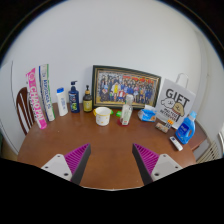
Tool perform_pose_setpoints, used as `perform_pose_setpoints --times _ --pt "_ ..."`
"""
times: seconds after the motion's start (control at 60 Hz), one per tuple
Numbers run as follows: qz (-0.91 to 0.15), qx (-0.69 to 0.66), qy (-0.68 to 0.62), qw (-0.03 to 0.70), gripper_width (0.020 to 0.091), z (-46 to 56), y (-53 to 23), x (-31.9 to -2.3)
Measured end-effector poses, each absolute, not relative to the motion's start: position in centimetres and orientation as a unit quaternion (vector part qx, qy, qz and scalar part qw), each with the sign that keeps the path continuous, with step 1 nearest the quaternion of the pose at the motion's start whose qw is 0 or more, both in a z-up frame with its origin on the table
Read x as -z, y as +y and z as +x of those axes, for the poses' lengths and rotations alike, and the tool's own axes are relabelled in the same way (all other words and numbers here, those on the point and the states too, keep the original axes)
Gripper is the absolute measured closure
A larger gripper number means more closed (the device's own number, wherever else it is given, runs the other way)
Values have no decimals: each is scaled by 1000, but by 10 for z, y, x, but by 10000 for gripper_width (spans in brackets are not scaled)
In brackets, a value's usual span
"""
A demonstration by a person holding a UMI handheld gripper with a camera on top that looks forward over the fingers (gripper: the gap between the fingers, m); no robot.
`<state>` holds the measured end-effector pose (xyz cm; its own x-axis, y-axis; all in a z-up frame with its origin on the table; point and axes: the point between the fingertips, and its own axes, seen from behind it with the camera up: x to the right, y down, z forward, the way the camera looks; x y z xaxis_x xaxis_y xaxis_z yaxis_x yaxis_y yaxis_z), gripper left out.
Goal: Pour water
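Here we hold the gripper [112,160] released, grasping nothing. Beyond it, before one framed photo [126,87], stand one white cup [102,116] and one bottle [126,112].

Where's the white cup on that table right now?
The white cup stands on the wooden table, in front of the framed photo, left of a small bottle, well beyond the open tool.

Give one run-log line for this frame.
gripper: open, holding nothing | white cup: on table, beyond fingers | pouring: not begun
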<state>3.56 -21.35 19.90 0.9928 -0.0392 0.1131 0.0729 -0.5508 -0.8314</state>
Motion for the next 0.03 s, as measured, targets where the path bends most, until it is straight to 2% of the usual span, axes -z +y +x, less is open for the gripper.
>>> perform_pose_setpoints --times 0.033 --pt "-876 60 -8 478 249 37 -214 -202"
